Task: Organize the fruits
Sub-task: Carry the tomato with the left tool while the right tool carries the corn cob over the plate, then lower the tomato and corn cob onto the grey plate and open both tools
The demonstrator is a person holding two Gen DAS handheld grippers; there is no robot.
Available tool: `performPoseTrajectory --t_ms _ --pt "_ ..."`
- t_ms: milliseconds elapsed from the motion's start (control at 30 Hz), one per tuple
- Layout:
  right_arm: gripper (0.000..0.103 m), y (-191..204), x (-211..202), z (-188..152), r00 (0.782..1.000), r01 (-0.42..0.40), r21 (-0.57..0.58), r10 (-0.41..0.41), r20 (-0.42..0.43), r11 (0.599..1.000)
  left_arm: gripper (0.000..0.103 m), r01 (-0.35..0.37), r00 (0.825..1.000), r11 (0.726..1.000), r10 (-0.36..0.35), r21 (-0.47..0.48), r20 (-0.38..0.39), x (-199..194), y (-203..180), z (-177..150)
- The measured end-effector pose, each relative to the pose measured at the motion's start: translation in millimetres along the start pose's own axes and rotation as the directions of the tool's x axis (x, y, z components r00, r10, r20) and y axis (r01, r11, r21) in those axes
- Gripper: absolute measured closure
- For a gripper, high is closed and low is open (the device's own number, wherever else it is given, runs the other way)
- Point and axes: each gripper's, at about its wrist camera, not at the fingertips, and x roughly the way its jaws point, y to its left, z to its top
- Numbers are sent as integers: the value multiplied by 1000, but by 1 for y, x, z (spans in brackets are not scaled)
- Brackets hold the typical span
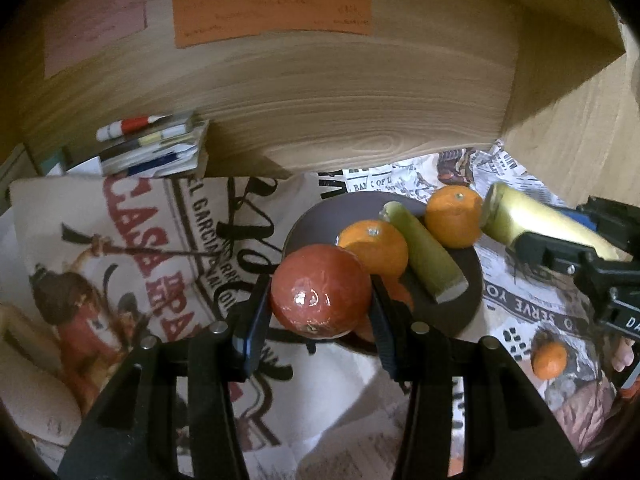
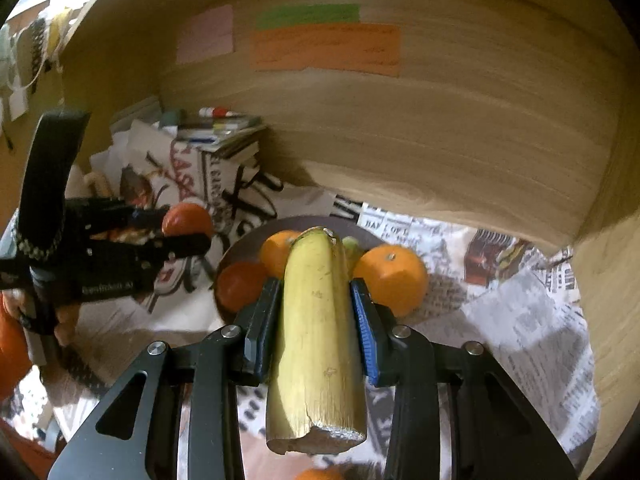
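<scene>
My left gripper (image 1: pixel 320 294) is shut on a shiny red round fruit (image 1: pixel 320 296), held just in front of a dark brown plate (image 1: pixel 316 220). An orange (image 1: pixel 374 246) and a green cut stalk (image 1: pixel 424 254) lie on the plate. A second orange (image 1: pixel 454 216) sits at its far rim, and another lies half hidden behind the red fruit. My right gripper (image 2: pixel 316 300) is shut on a yellow banana-like piece (image 2: pixel 316 320) with a rough cut end, raised over the plate (image 2: pixel 244 242). The left gripper (image 2: pixel 186 232) with its red fruit (image 2: pixel 188 218) shows at the left of the right wrist view.
A tall wooden panel (image 1: pixel 340 100) with coloured paper notes (image 1: pixel 272 12) stands close behind the plate. Left of it is a stack of books with pens (image 1: pixel 152 144) and a printed cloth bag (image 1: pixel 120 240). Newspaper (image 1: pixel 516 304) covers the surface; a small orange (image 1: pixel 550 358) lies on it.
</scene>
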Motion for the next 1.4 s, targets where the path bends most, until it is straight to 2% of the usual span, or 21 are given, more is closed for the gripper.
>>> performPoseTrajectory --t_ms 267,633,800,933,1033,1167,1233,1400 --pt "71 -7 30 15 1000 11 6 -11 -9 1000 56 6 999 1000 -6 -7 -46 31 4 13" --pt "71 -13 77 28 997 13 13 -11 -76 1000 56 26 994 999 -28 -20 -102 60 8 19" --pt "71 -15 92 27 993 1 18 2 -116 1000 56 33 994 999 -35 -14 -103 63 8 21" --pt "71 -16 103 23 987 -25 32 30 -159 999 50 35 994 999 -37 -21 -104 63 11 21" --pt "71 -15 102 23 987 -20 26 24 -156 999 42 37 995 999 -39 -24 -94 62 12 20" --pt "68 -16 93 28 991 -11 25 15 -132 1000 41 42 995 999 -43 -22 -90 58 11 20" --pt "60 -16 86 31 994 -5 22 7 -108 1000 41 43 996 999 -45 -24 -83 54 11 21" --pt "59 -11 66 35 998 11 5 -11 -68 1000 41 39 998 999 -41 -30 -40 32 10 23"
